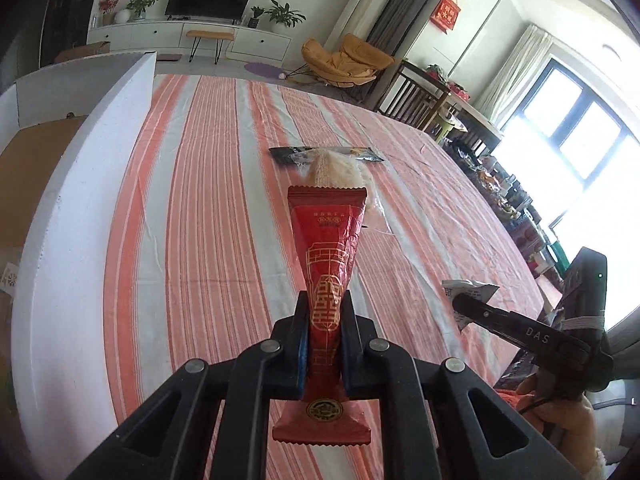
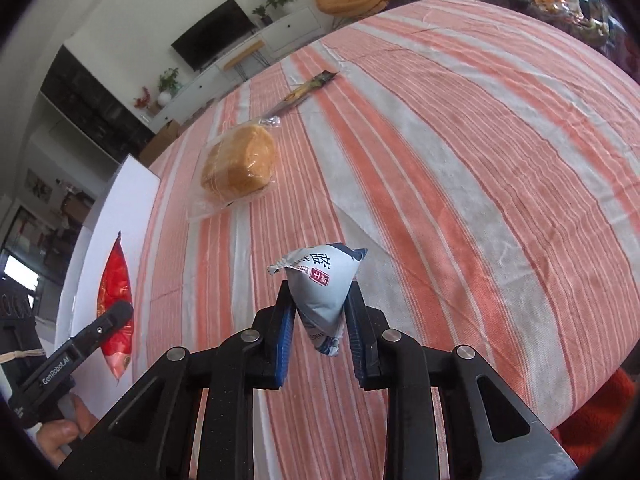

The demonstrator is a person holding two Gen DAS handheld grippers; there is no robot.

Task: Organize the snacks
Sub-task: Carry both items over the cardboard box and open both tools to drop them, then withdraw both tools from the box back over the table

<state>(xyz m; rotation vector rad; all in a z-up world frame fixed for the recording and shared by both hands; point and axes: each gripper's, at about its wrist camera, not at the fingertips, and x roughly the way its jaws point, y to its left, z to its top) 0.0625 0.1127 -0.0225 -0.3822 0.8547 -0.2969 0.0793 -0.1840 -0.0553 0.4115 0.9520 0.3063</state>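
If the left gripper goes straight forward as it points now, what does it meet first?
Probably the bagged bread, directly ahead of the left gripper and its red packet; the gripper may pass over it.

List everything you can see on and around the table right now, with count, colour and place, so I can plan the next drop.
Red snack packet: one, red with gold print, clamped in the left gripper.
Pale blue snack packet: one, pale blue and white, pinched in the right gripper.
Bread in clear wrapper: one, golden brown, lying mid-table.
Long dark packet: one, black, lying beyond the bread.
Striped tablecloth: one, orange and white, covering the table.
White box wall: one, white, at the table's left edge.
Left gripper: black, shut.
Right gripper: black, shut.
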